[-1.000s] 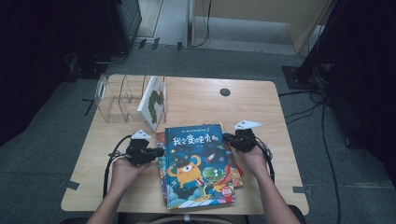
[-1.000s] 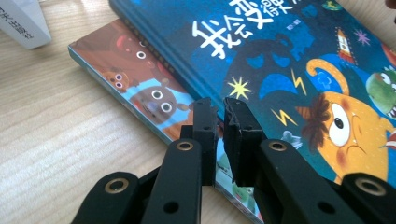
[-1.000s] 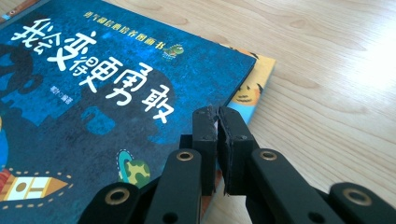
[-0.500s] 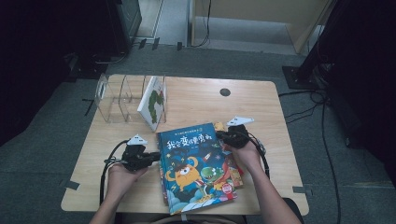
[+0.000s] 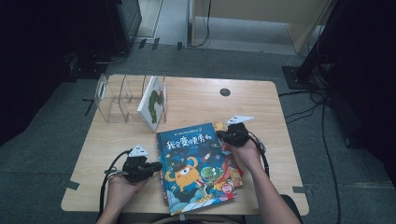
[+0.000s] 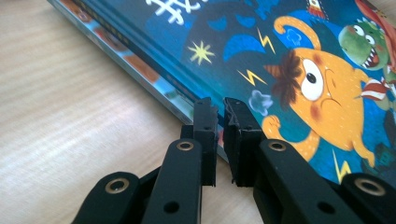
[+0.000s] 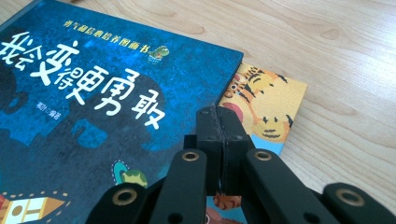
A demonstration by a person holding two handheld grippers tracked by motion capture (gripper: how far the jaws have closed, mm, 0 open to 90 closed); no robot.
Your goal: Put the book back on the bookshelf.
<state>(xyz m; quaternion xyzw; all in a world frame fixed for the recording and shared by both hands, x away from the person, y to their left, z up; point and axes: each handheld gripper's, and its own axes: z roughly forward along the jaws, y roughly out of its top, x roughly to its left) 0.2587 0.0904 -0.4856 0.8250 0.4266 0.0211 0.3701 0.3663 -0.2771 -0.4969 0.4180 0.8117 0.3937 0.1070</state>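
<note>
A blue picture book [image 5: 196,168] with an orange monster on its cover lies flat near the table's front edge. It rests on a second book with a yellow cover [image 5: 237,164] that peeks out along its right side. My left gripper [image 5: 156,165] sits low at the blue book's spine [image 6: 154,77]; its jaws stand almost together with nothing between them [image 6: 219,112]. My right gripper [image 5: 222,136] hovers over the blue book's far right corner [image 7: 224,56]. Its jaws [image 7: 218,114] are pressed together and empty, above the yellow book [image 7: 266,105].
A clear acrylic book rack [image 5: 116,100] stands at the back left, with a white book showing a green caterpillar [image 5: 153,103] upright in its right slot. A black round grommet [image 5: 225,92] sits in the tabletop [image 5: 261,112] behind the books.
The left hand has drawn back toward the near edge along the blue book's spine. The blue book has turned and slid slightly over the lower book. The right gripper has edged left.
</note>
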